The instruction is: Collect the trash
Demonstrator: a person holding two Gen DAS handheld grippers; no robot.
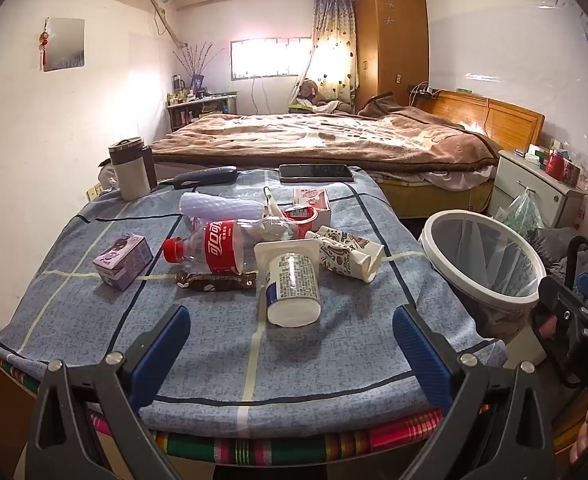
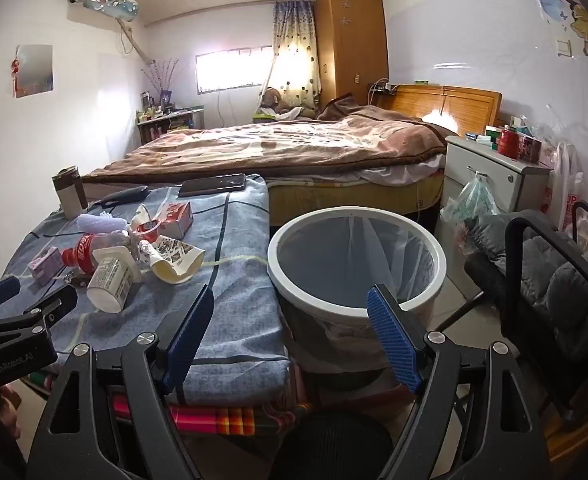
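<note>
Trash lay heaped mid-counter [image 1: 222,344], yogurt cup [image 1: 292,286] nearest, as left tongs [image 1: 292,354] and right tongs [image 2: 290,334] gaped empty; a careless grab risked rolling the cola bottle [image 1: 218,248] off, missing the bin [image 2: 355,264].

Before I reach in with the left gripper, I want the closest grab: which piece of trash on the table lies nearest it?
The white yogurt cup lying on its side; the cola bottle, crushed paper cup and chocolate wrapper lie farther back.
</note>
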